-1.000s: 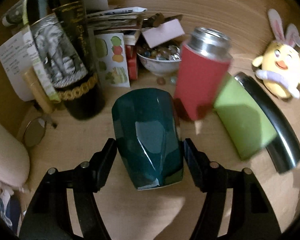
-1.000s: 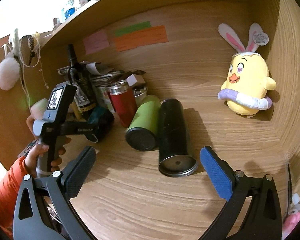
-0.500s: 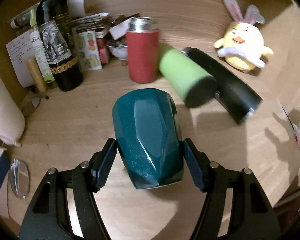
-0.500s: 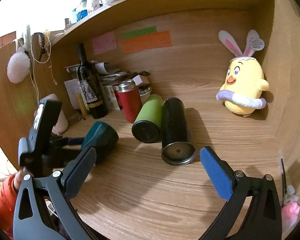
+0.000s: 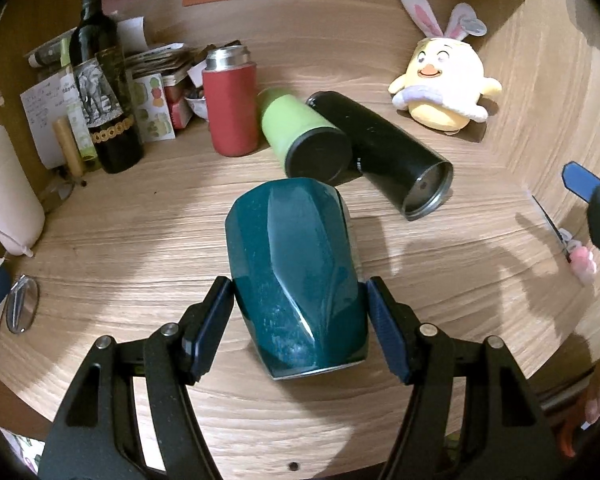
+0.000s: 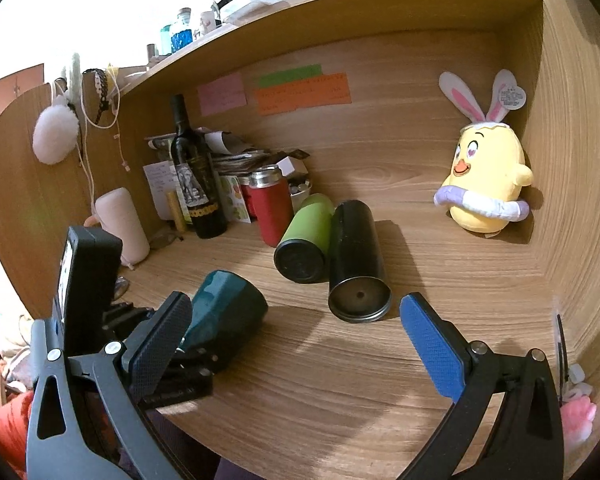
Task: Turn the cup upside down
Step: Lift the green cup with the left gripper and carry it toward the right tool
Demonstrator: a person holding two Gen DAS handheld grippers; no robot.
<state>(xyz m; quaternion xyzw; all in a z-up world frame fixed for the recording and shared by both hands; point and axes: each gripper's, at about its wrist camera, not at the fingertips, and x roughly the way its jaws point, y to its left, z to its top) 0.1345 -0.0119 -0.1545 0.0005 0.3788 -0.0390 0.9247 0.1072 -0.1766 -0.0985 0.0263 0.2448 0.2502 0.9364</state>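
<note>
While the left gripper clamps the dark teal faceted cup between its pads, the cup lies tilted on its side, closed base pointing away from the jaws and rim toward the wrist, just above the wooden desk; only the right wrist view shows this grasp from the side, with the cup sticking out past the left tool. The right gripper is spread wide with nothing between its fingers. Beyond the left jaws lie a green tumbler and a black tumbler, touching, on their sides, bases toward the camera. Farther back stand a red flask, a wine bottle and a small bowl whose contents I cannot make out. A yellow chick plush sits far right.
</note>
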